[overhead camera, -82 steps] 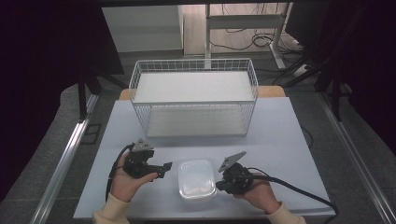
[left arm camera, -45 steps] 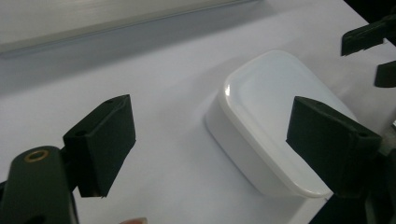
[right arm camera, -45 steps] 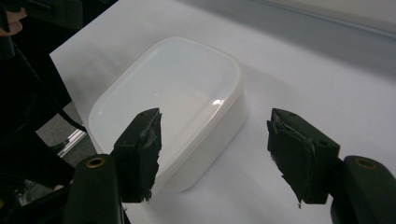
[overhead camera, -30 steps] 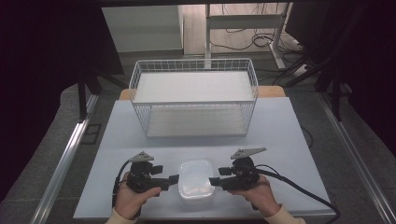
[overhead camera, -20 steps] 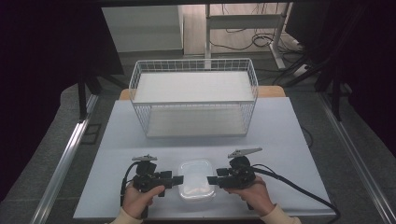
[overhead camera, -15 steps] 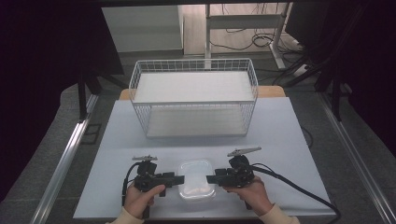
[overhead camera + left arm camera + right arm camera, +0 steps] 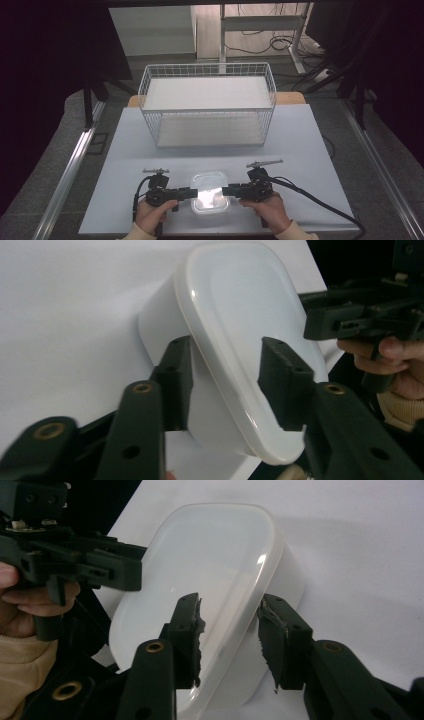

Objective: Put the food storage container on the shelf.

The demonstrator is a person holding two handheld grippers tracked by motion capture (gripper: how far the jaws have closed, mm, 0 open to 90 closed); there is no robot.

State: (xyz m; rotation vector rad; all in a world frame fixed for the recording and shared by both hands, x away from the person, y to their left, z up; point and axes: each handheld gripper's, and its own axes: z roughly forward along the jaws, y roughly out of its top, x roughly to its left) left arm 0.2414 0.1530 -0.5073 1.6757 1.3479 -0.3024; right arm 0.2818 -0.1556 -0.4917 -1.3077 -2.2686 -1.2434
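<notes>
Both hands (image 7: 155,212) lower, flanking container (image 7: 210,192)

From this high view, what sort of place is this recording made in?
Probably a lab or workshop bench set up for recording, not a home: a plain white table with just a wire basket and a lidded plastic container, metal rails on the floor, and loose cables behind.

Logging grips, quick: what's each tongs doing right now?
Left tongs: closing around the lidded container, one end.
Right tongs: closing around its other end.

Lidded translucent white plastic container (image 7: 211,197), upright near table's front edge
</notes>
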